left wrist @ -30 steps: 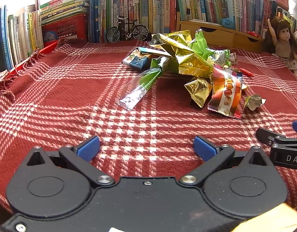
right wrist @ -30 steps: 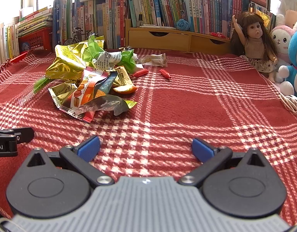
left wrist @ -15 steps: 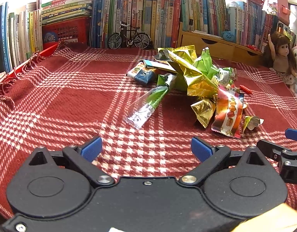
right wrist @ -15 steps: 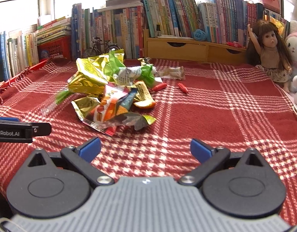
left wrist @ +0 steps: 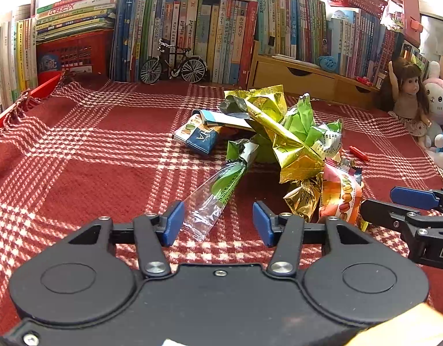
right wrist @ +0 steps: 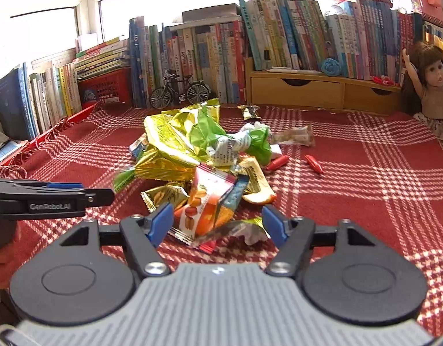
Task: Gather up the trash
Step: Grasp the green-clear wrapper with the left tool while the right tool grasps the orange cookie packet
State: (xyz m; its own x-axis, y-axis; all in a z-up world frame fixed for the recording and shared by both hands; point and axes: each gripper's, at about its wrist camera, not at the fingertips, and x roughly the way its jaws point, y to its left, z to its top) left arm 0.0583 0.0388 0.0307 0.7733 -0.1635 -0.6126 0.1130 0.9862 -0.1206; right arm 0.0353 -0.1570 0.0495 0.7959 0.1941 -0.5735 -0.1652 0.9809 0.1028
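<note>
On red plaid cloth [left wrist: 91,173] | one wrapper pile [right wrist: 204,155] | two red caps [right wrist: 313,163] | left gripper [left wrist: 218,223], right gripper [right wrist: 218,220]: closing, unclamped

Window glare washes out the top; sharp, bowed fisheye edges.

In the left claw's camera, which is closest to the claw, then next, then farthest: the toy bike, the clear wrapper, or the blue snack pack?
1. Clear wrapper: its end lies right between the left claw's tips.
2. Blue snack pack: mid-cloth, left edge of the trash pile.
3. Toy bike: far back, against the books.
</note>
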